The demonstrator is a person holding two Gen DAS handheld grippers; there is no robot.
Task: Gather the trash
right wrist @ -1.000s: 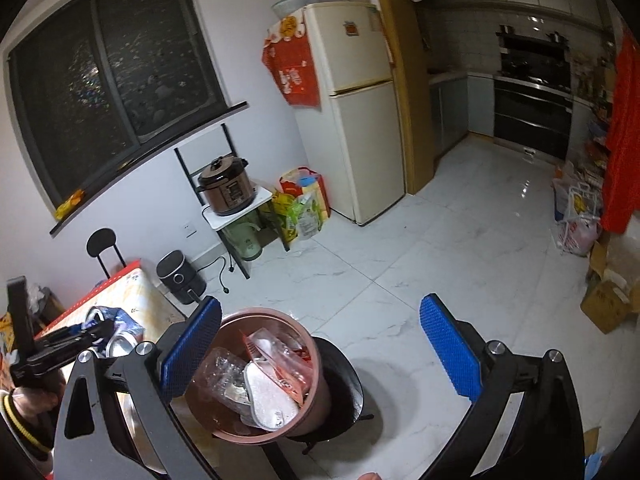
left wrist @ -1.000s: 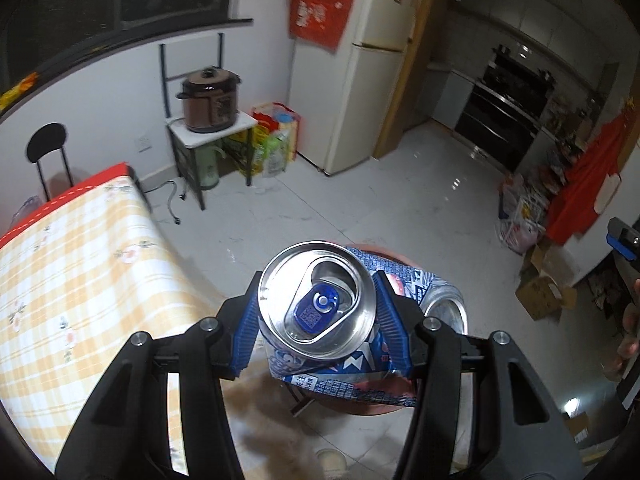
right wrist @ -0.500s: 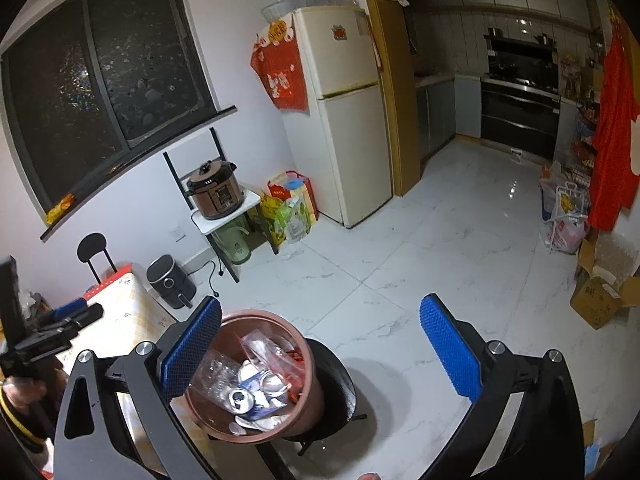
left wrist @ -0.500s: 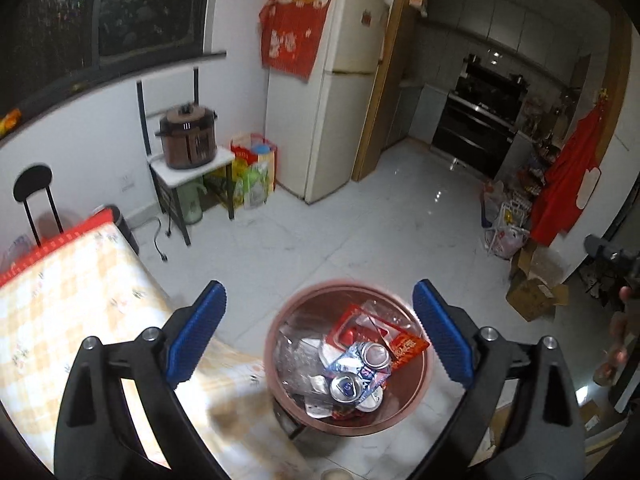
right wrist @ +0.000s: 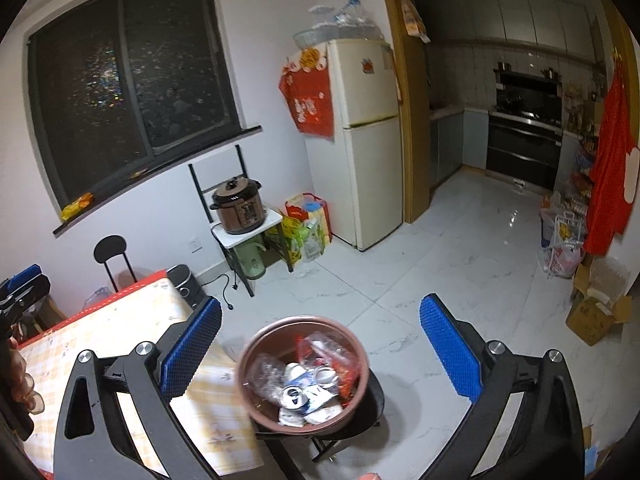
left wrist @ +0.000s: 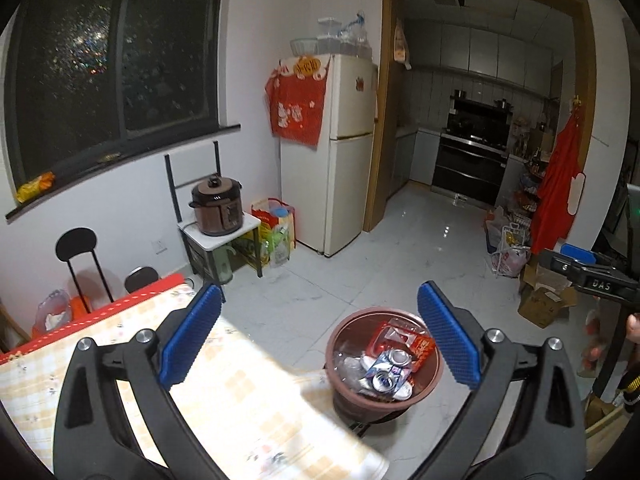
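A brown trash bin (left wrist: 352,398) stands on a black stool beside the table and holds crushed cans (left wrist: 390,362), a red wrapper and clear plastic. My left gripper (left wrist: 318,290) hangs above and short of the bin; its jaws are opening and nothing is between them. In the right wrist view the same bin (right wrist: 264,420) sits low in the middle with the cans (right wrist: 294,394) inside. My right gripper (right wrist: 320,302) is open and empty above it. Each gripper shows at the edge of the other's view: the right one (left wrist: 588,276) and the left one (right wrist: 24,284).
A table with a yellow checked cloth (left wrist: 240,400) lies at the lower left. Beyond it are a black chair (left wrist: 76,244), a rice cooker (left wrist: 218,208) on a small stand, a white fridge (left wrist: 348,152), bags, and cardboard boxes (left wrist: 544,304) at the right.
The left gripper let go of the blue can, which now lies in the bin, and its jaws spread wide. Both grippers rose and drew back from the bin.
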